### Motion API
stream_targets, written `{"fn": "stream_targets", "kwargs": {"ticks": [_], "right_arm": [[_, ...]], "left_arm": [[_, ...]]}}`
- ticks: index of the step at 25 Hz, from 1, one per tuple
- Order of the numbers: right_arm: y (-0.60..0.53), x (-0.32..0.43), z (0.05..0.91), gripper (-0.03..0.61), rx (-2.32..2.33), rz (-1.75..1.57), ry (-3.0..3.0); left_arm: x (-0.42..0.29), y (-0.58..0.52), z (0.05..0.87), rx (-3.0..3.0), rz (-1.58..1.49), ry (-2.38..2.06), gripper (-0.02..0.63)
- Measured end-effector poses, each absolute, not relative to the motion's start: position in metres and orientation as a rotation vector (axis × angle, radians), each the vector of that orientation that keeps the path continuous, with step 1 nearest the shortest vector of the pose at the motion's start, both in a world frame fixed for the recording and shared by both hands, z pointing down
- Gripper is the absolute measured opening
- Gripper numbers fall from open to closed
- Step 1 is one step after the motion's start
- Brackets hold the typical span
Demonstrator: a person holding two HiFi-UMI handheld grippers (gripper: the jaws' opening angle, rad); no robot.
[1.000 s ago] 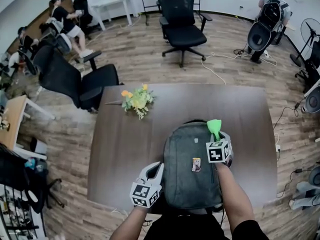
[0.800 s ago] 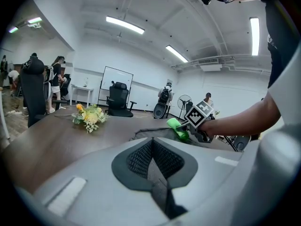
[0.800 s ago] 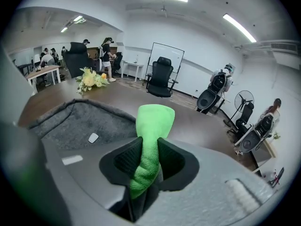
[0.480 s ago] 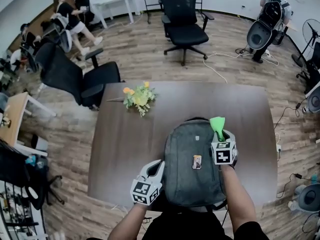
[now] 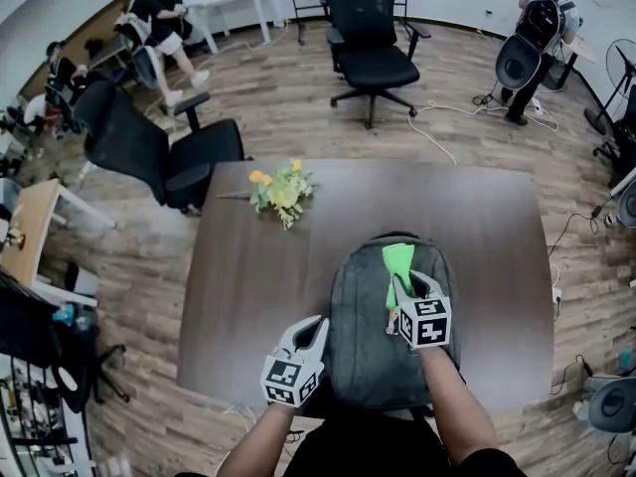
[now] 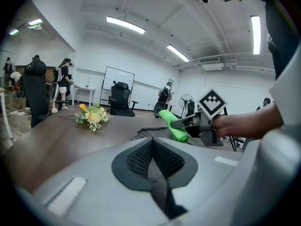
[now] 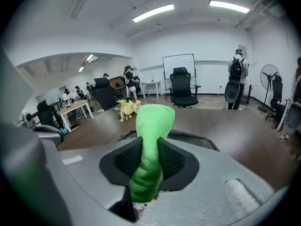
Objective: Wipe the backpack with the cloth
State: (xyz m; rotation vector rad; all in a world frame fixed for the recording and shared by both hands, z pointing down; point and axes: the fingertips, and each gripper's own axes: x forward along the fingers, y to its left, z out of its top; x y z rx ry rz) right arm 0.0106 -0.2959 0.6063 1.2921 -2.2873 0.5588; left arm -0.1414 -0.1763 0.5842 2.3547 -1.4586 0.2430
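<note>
A grey backpack point(image 5: 366, 358) lies flat on the dark brown table point(image 5: 253, 296), near its front edge. My right gripper point(image 5: 400, 288) hangs over the middle of the backpack, shut on a bright green cloth point(image 5: 397, 260) that sticks out ahead of the jaws toward the pack's top. In the right gripper view the cloth point(image 7: 151, 140) is squeezed between the pads of the right gripper point(image 7: 149, 160), with the backpack's rim point(image 7: 200, 141) just beyond. My left gripper point(image 5: 316, 329) sits at the backpack's left edge. Its jaws point(image 6: 153, 163) are shut with nothing between them.
A yellow and orange flower bunch point(image 5: 280, 189) lies on the table's far left part. Black office chairs point(image 5: 373, 58) point(image 5: 159, 152) stand beyond the table. People are at desks at the far left, and a person point(image 5: 542, 28) stands at the far right among cables.
My right gripper has carried the green cloth leftward, from the backpack's right edge to over its middle. The left gripper has stayed at the left edge.
</note>
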Motion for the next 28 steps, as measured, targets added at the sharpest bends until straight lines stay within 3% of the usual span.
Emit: {"fn": "stream_targets", "kwargs": {"ticks": [14, 28], "right_arm": [[-0.254, -0.091, 0.647, 0.098, 1.043, 0.724, -2.325], [-0.25, -0.094, 0.673, 0.098, 1.034, 0.542, -2.191]], "left_arm": [[-0.164, -0.157, 0.591, 2.3, 0.272, -1.504, 0.02], [-0.172, -0.149, 0.599, 2.305, 0.284, -1.508, 0.02]]}}
